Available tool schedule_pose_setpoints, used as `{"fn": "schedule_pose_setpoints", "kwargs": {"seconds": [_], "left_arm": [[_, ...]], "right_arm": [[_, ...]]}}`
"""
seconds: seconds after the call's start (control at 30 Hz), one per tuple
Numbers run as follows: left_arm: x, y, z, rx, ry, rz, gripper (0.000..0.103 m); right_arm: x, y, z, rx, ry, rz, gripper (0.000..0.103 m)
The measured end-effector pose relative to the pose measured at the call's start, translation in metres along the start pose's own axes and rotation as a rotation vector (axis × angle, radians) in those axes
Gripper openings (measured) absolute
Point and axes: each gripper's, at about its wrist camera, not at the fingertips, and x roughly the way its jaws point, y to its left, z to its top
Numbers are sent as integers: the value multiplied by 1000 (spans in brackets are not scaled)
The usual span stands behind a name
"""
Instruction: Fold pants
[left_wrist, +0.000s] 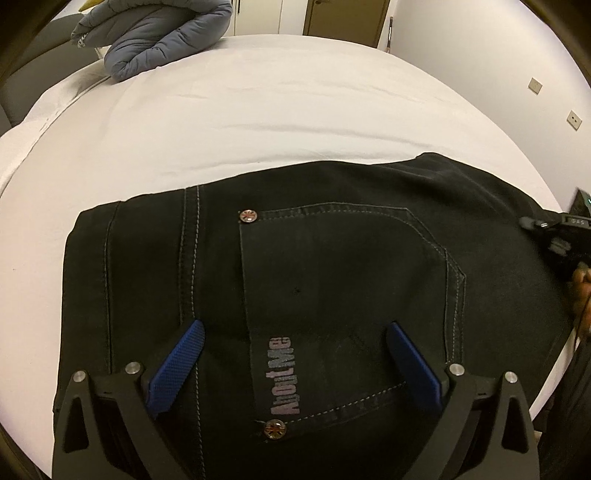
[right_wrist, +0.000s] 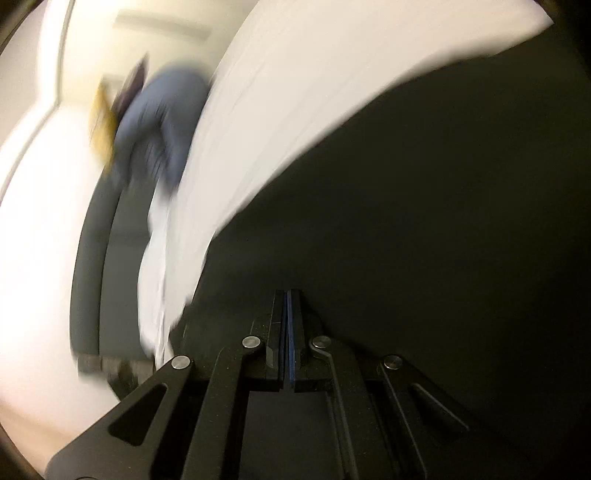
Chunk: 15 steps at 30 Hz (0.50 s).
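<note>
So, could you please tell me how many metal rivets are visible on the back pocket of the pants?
2: one rivet at the pocket's upper-left corner, another at its bottom-left corner, near the logo. Others may be hidden.

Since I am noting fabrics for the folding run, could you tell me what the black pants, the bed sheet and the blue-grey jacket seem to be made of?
Black pants: probably matte denim, given the contrast stitching, rivets and patch pocket.
Bed sheet: white woven cloth, likely cotton, matte with soft creases.
Blue-grey jacket: quilted and puffy, apparently a padded synthetic shell with a slight sheen.
</note>
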Motion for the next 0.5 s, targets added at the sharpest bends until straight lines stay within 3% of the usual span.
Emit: {"fn": "schedule_pose_setpoints", "kwargs": {"seconds": [0.1, 0.17, 0.27, 0.3, 0.37, 0.5], "left_arm": [[-1, -6, 1, 5, 0, 16, 99], [-5, -10, 3, 4, 4, 44, 92], [-15, -14, 13, -6, -11, 81, 91], [-22, -22, 15, -12, -34, 79, 91], [-28, -36, 17, -30, -57, 64, 91], [-17, -83, 21, -31, -45, 5, 91]], "right_arm": [[-78, -55, 21, 107, -200, -49, 0], [-134, -86, 25, 182, -350, -90, 0], [-203, -106, 18, 291, -529, -159, 4], [-211, -103, 15, 294, -550, -160, 8], [-206, -79, 6, 225, -519, -109, 8], [-125, -24, -29, 106, -275, 89, 8]]}}
